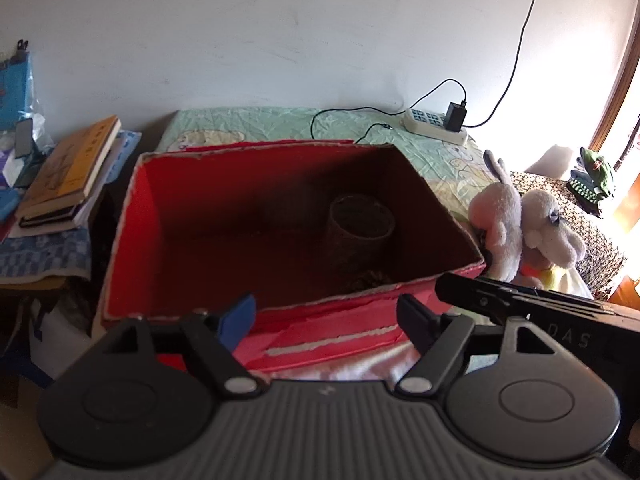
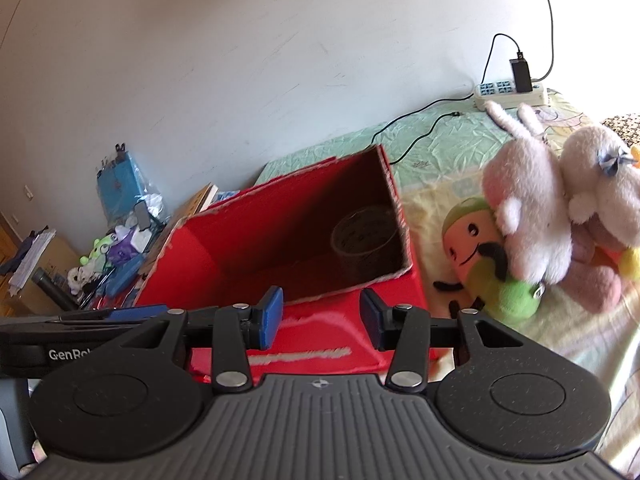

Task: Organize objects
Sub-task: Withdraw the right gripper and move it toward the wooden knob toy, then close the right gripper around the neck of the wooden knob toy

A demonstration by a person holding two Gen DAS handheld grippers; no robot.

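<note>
Both tongs spread, empty — left gripper (image 1: 326, 318) and right gripper (image 2: 320, 316) at red box (image 1: 120, 216). Tape roll (image 1: 362, 220) inside; plush toys (image 2: 532, 204) beside it. Risk — flimsy box tips if a toy snags the rim.

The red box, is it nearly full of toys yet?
Not yet. The red box holds only a roll of tape so far. Nothing is in hand: the left gripper and right gripper both have open, empty fingers. Still left on the bed: the pink bunny, the white plush and the green doll.
</note>
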